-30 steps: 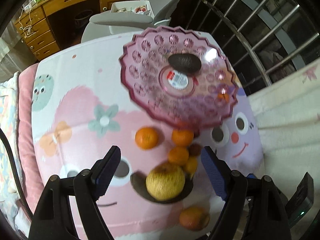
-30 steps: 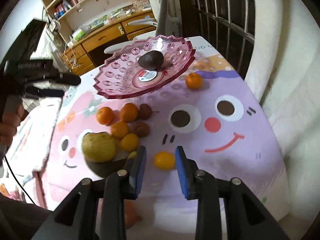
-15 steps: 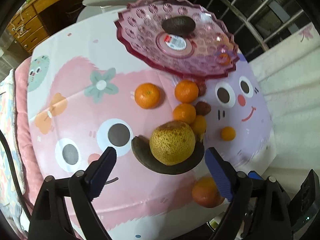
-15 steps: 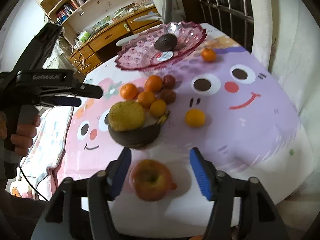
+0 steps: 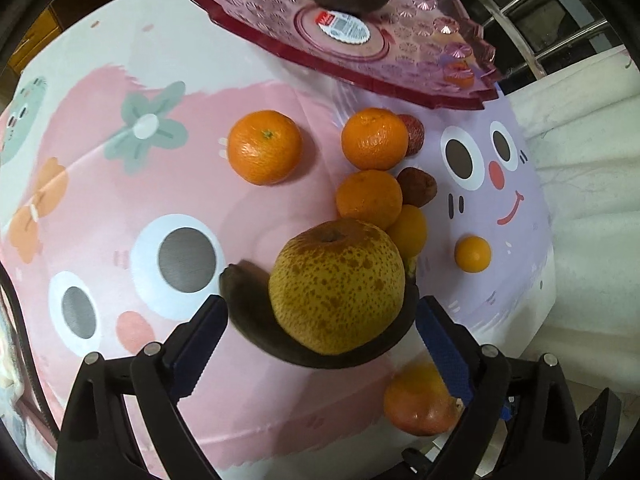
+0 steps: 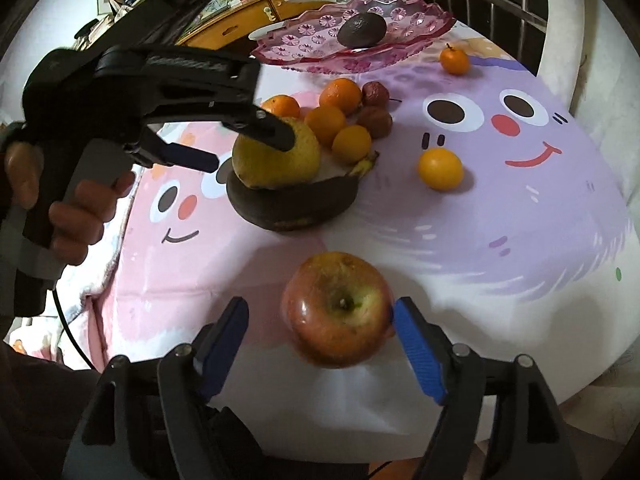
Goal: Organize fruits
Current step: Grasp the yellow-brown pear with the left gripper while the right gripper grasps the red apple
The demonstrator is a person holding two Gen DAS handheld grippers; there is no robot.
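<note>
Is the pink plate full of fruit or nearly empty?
Nearly empty. The pink plate holds just one dark avocado; the oranges, pear and apple sit on the tablecloth.

1. Pear (image 5: pixel 336 286) rests on banana (image 5: pixel 256 312).
2. Oranges (image 5: pixel 369 199) lie behind the pear.
3. Avocado (image 6: pixel 362 30) sits in the dish (image 6: pixel 304 38), farthest back.
4. Apple (image 6: pixel 338 314) lies nearest, before the banana.

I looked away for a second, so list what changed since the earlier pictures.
Both grippers dropped closer. The left gripper now straddles the pear; the right gripper swung from the small orange to the apple. Both jaws are opening, gripping nothing. Fruit and dish stayed put.
</note>
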